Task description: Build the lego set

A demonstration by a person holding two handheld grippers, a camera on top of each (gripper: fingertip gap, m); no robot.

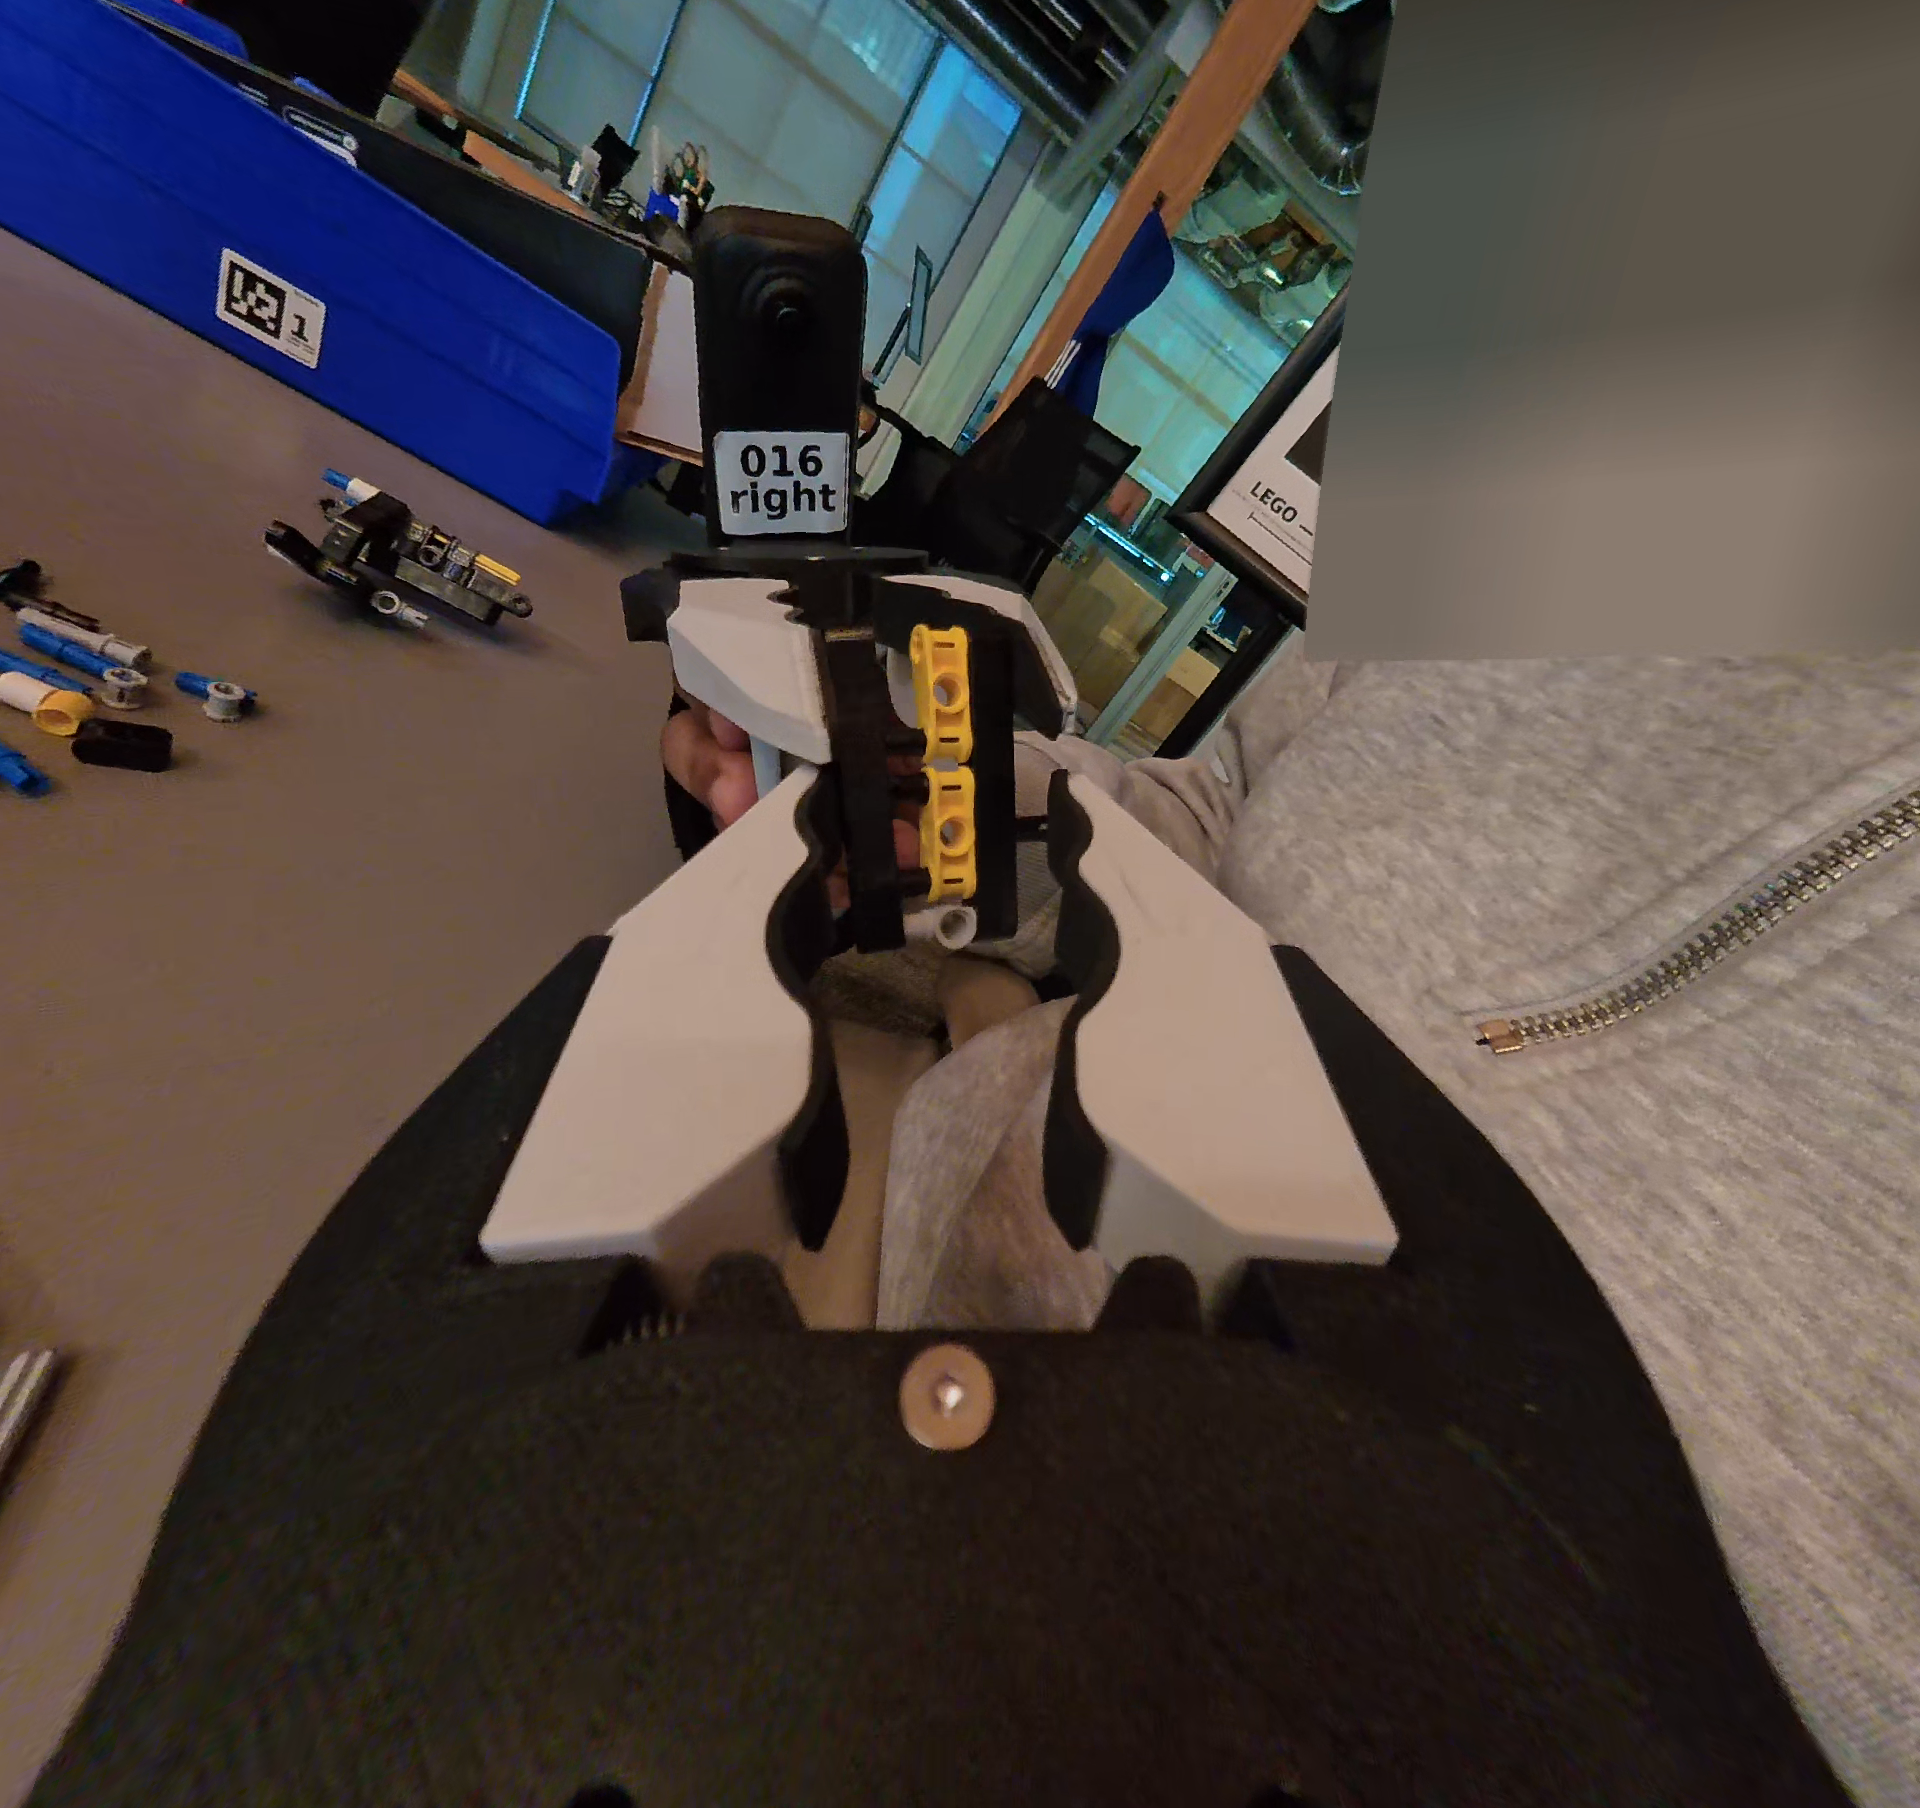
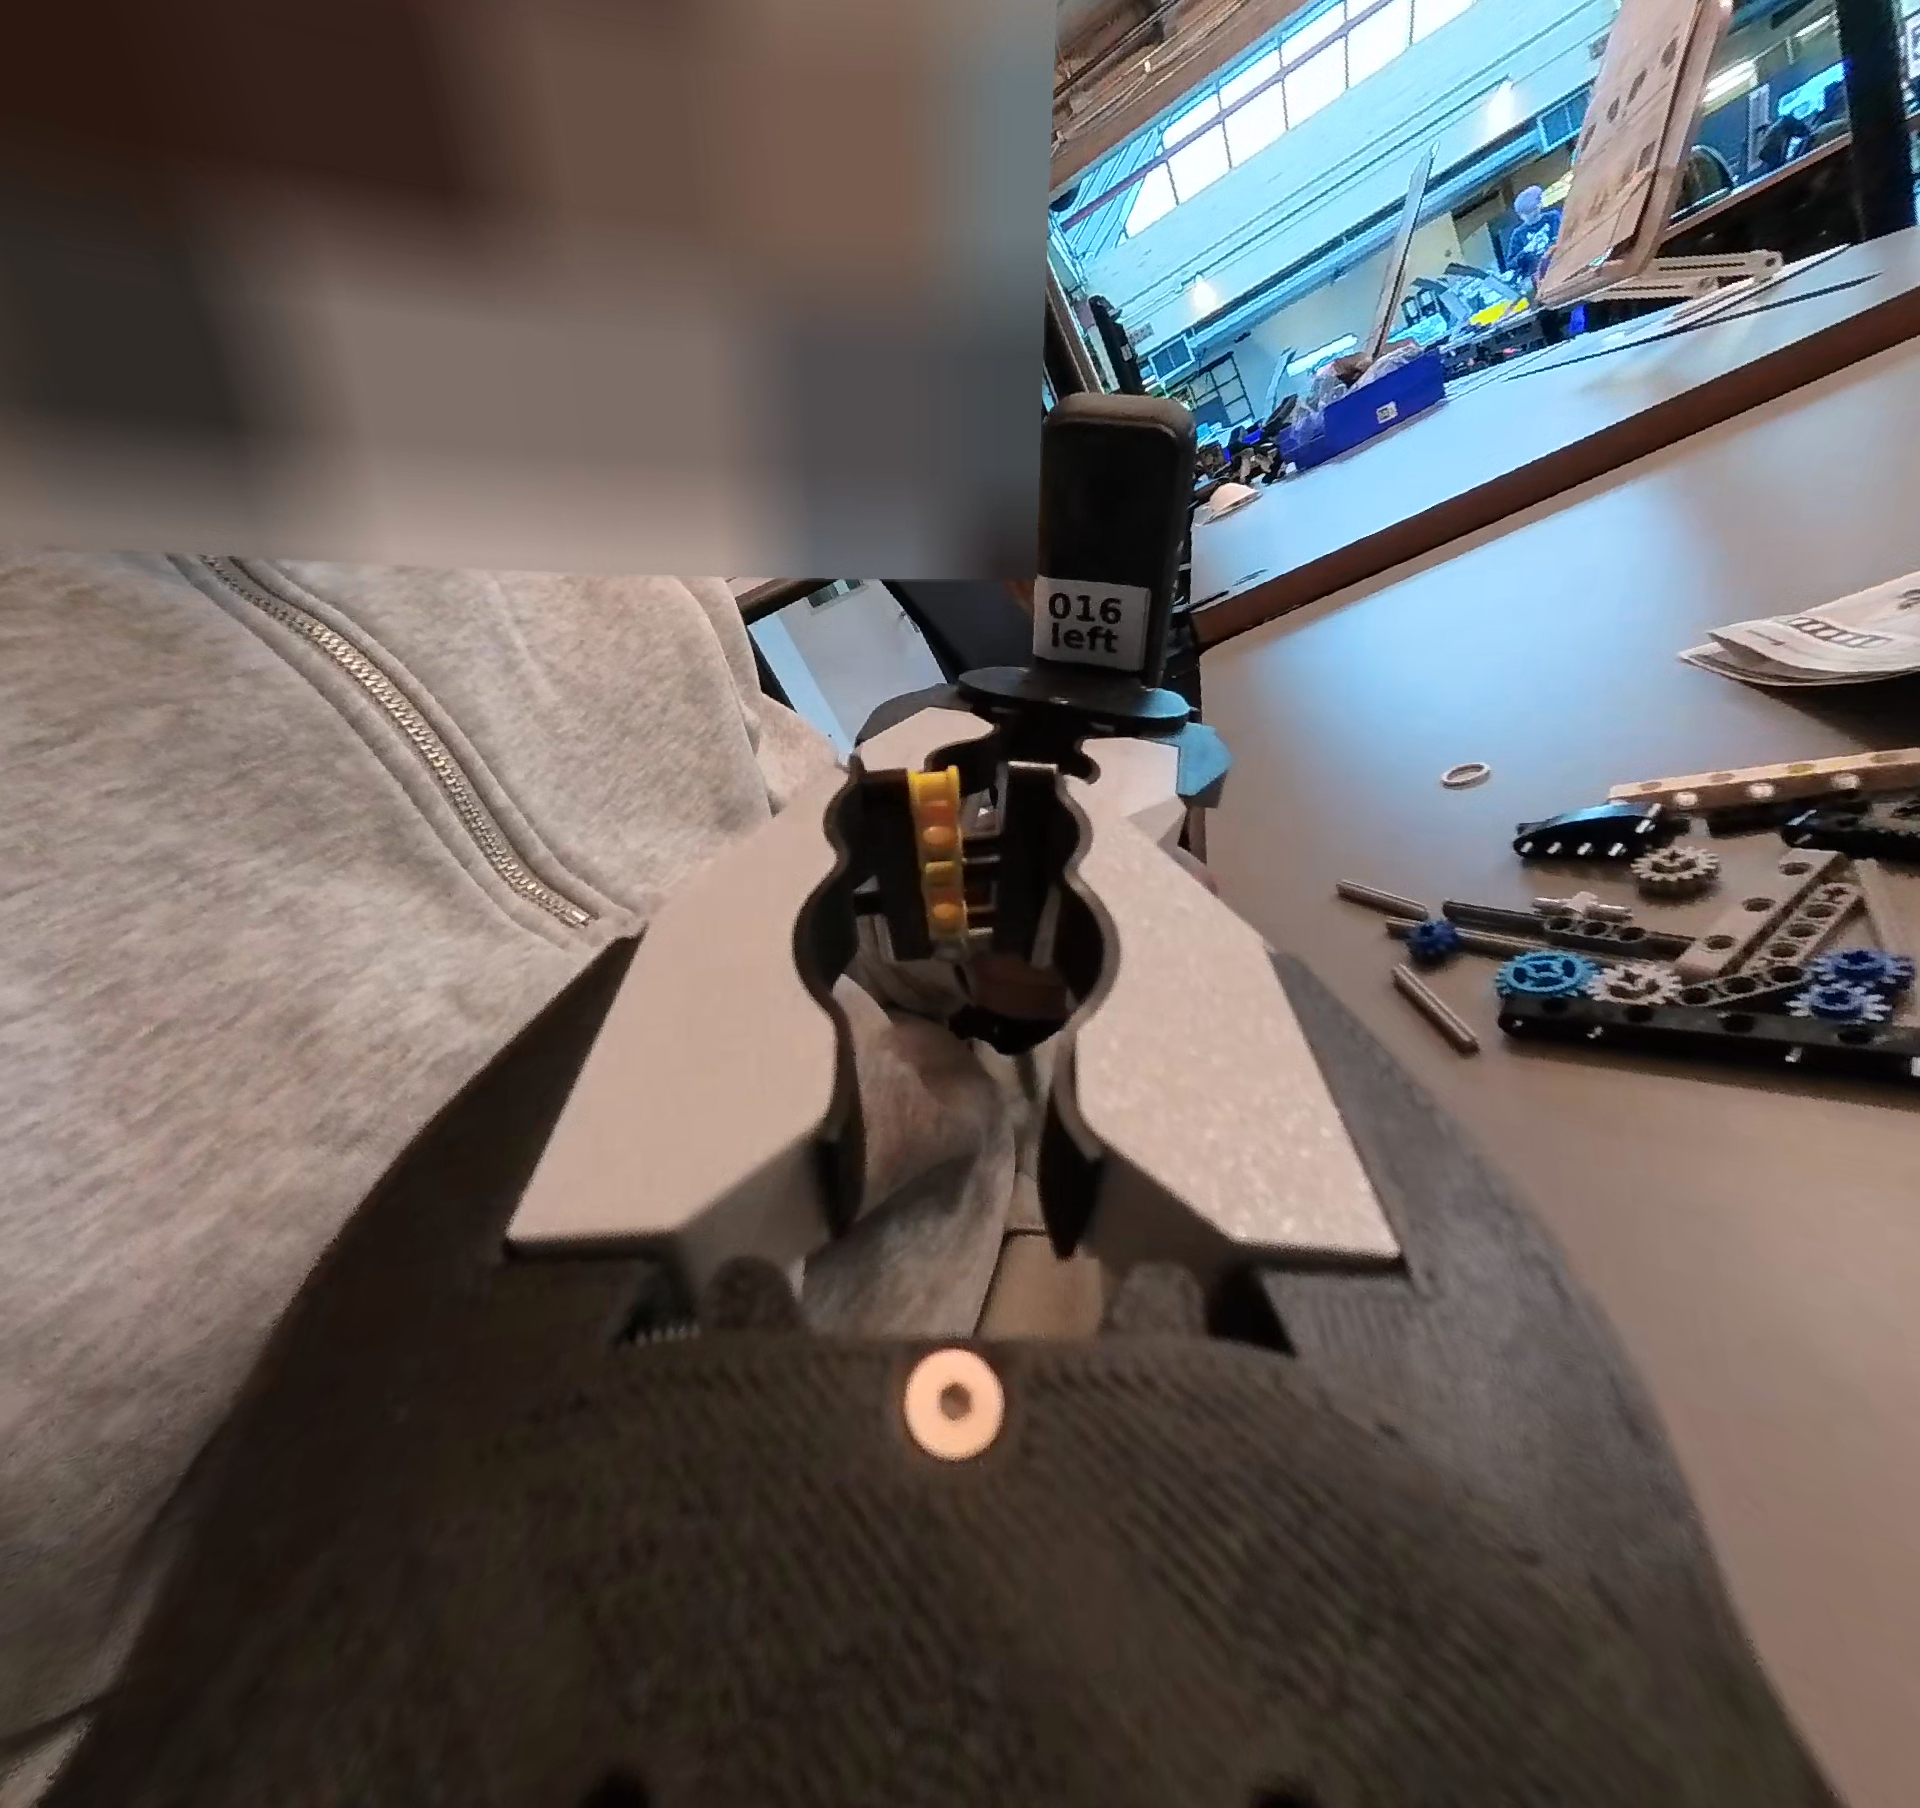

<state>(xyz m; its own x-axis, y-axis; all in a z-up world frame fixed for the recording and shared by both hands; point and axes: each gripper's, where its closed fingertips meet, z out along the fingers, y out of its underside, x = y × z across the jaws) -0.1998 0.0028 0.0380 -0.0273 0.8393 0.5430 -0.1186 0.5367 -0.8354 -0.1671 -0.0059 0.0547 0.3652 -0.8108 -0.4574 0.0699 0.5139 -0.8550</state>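
Observation:
A small lego assembly of black beams [image 1: 868, 802] joined by two yellow connectors [image 1: 945, 698] hangs in the air between my two grippers, in front of a person's grey zip hoodie [image 1: 1558, 1083]. My left gripper [image 1: 935, 802] is closed around its near end. My right gripper [image 2: 961, 802] faces the left one and is closed around the other end, where the yellow connectors [image 2: 935, 865] sit between black beams. A light grey pin [image 1: 954, 927] sticks out at the assembly's lower end. How the pads touch it is partly hidden.
On the grey table to the left lie a black part-built piece [image 1: 405, 563] and loose blue, white and yellow parts [image 1: 73, 657], before a blue bin [image 1: 312, 231]. To the right lie beams with gears [image 2: 1683, 969], grey axles [image 2: 1434, 1005] and a booklet [image 2: 1829, 636]. The black part-built piece [image 1: 405, 563] is about equally far from each gripper, around 25 centimetres.

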